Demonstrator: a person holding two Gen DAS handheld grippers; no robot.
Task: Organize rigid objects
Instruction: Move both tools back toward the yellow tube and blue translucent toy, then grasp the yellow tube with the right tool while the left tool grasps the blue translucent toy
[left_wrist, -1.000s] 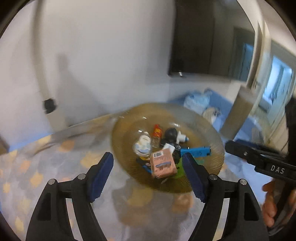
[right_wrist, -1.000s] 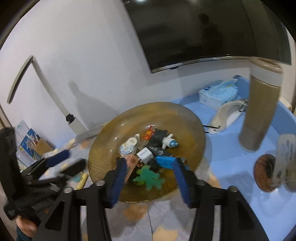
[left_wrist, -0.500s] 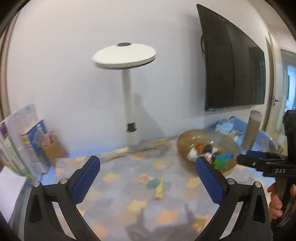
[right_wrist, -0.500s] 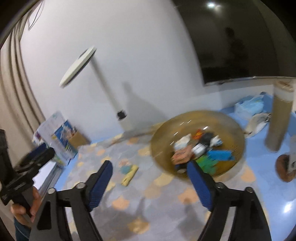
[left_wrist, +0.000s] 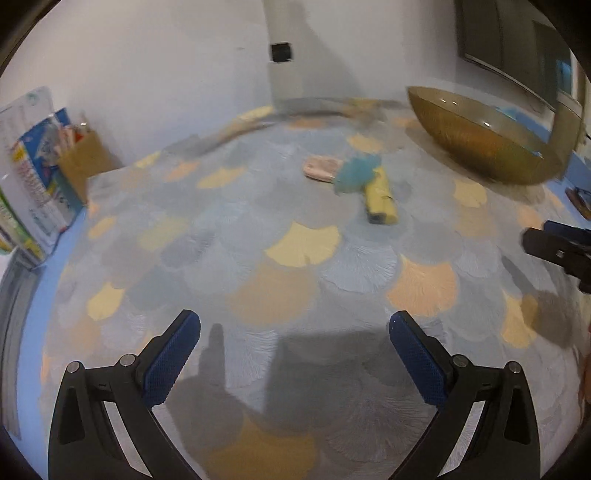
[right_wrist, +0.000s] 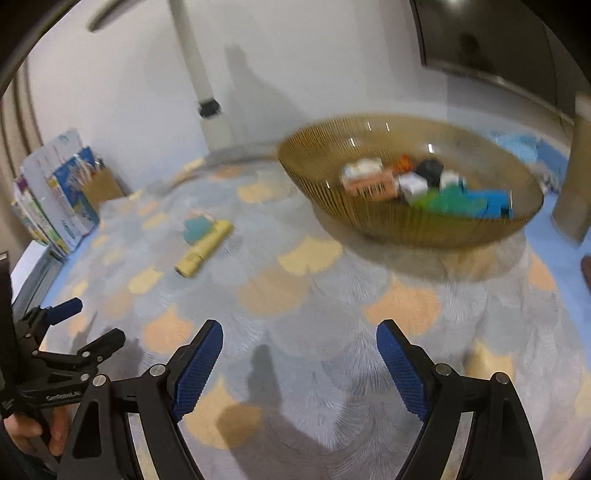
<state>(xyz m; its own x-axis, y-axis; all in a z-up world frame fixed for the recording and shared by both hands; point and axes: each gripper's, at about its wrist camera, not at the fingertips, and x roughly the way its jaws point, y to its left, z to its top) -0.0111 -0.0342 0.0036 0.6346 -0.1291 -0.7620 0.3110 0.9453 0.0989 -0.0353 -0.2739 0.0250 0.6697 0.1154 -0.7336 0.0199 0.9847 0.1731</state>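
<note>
Three small things lie loose on the patterned mat (left_wrist: 295, 258) that covers the tabletop, toward its far side and left of the bowl: a yellow block (left_wrist: 380, 197), long and narrow; a teal piece (left_wrist: 354, 173) that overlaps its far end; and a pink piece (left_wrist: 321, 168) touching the teal one on the side away from the bowl. Motion blur hides what exactly the teal and pink pieces are. The yellow block looks stiff, light and smooth-sided, so it should be taken across its narrow width near the middle, where flat faces meet the pads; a hold near one end would likely let it swing. The teal and pink pieces seem flat and low, harder to get under, and each may slide on the mat before the pads bite.

The amber ribbed bowl (right_wrist: 406, 221) stands near the tabletop's far right corner and already carries a heap of small items, among them an orange box (right_wrist: 373, 184) and a blue block (right_wrist: 491, 205). It looks like glass, so anything added should be set down, not dropped.

The left tool (left_wrist: 295, 354) hangs over bare mat with its jaws spread wide and nothing between them. The right tool (right_wrist: 299, 354) is likewise spread and empty, near the front edge. Books (right_wrist: 55, 199) stand at the far left corner.
</note>
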